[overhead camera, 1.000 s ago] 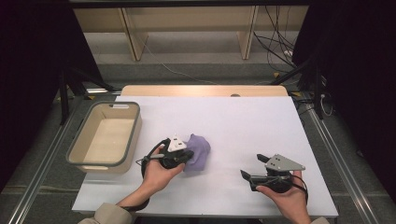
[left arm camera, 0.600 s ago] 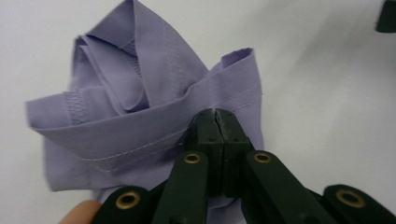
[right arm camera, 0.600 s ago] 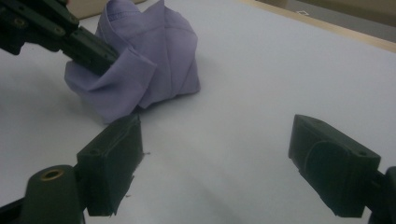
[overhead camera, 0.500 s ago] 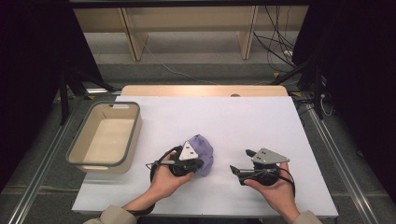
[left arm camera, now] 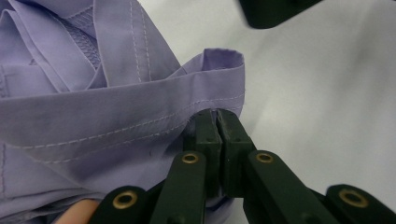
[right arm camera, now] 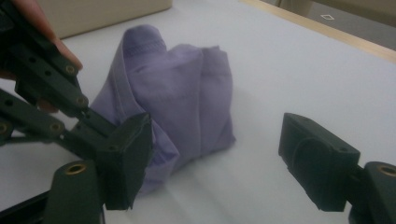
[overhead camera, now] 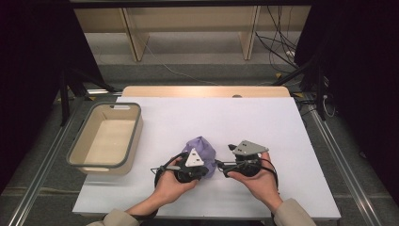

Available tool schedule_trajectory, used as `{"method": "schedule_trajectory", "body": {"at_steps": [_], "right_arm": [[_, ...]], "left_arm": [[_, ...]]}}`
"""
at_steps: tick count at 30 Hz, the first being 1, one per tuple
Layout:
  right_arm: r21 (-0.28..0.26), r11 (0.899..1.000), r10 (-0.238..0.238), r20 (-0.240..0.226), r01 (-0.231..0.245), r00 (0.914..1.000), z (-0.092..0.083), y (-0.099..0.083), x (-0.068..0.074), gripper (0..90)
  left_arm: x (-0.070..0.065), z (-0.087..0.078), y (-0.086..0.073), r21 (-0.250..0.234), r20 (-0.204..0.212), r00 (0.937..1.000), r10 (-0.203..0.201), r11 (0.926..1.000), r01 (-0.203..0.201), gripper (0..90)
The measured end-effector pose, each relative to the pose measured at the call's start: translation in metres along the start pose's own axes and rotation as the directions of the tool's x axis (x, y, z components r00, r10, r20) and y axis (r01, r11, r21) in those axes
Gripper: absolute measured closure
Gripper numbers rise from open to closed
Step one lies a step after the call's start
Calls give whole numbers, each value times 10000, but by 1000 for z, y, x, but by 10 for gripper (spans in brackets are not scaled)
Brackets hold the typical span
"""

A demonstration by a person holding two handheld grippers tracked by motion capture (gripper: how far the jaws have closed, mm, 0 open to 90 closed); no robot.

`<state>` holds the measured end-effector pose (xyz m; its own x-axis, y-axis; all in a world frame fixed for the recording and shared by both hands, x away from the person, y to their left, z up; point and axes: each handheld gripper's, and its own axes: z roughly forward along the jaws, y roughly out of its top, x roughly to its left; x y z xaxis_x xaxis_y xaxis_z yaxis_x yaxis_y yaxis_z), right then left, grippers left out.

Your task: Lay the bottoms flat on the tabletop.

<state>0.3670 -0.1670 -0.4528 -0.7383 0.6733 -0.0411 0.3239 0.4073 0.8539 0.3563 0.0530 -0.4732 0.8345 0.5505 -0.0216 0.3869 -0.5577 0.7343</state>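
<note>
Left gripper point(left arm camera: 215, 135) clamped on lilac shirt point(overhead camera: 201, 147) hem; right gripper point(right arm camera: 215, 161) wide, just been closing, nothing between. One shirt, one beige bin point(overhead camera: 77, 149).

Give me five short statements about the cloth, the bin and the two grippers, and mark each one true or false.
1. The left gripper is shut on a hem of the purple cloth. True.
2. The right gripper grips the cloth. False: its jaws stand open, just short of the cloth, and have just been closing.
3. The beige bin holds the cloth. False: the cloth lies on the white table, right of the bin.
4. The cloth lies crumpled in a heap. True.
5. The bin stands at the table's right edge. False: it is at the left edge.
</note>
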Motion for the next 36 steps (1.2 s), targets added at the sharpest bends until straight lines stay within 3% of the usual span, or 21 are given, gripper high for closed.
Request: {"method": "schedule_trajectory", "body": {"at_steps": [7, 10, 13, 18, 20, 25, 36], "right_arm": [[168, 9997, -165, -467, 173, 9988, 29, 17, 6, 309], [361, 9992, -118, -775, 146, 9969, 39, 22, 8, 390], [472, 9985, -222, -1047, 272, 9943, 45, 25, 11, 510], [676, 9976, -53, -1582, 162, 9874, 47, 24, 10, 801], [677, 9976, -7, -1583, 115, 9874, 44, 23, 9, 883], [788, 9969, 199, -1916, -48, 9813, 34, 19, 8, 897], [1288, 9916, 330, -1887, -86, 9815, 8, 1, 4, 900]], "left_arm": [[1, -2, -4, -2, -6, 9999, -136, 9999, 136, 868], [0, -2, -5, -52, -4, 9998, -208, 9998, 208, 867], [1, -3, -5, 38, 22, 9999, -117, 9999, 117, 866], [0, -3, -6, 73, 49, 10000, -71, 9999, 71, 866], [1, -4, -7, 65, 48, 9999, -102, 9999, 102, 865], [2, -9, -10, 160, 28, 10000, -32, 9999, 32, 861], [6, -22, -20, 377, 81, 10000, 12, 9993, -15, 849]]}}
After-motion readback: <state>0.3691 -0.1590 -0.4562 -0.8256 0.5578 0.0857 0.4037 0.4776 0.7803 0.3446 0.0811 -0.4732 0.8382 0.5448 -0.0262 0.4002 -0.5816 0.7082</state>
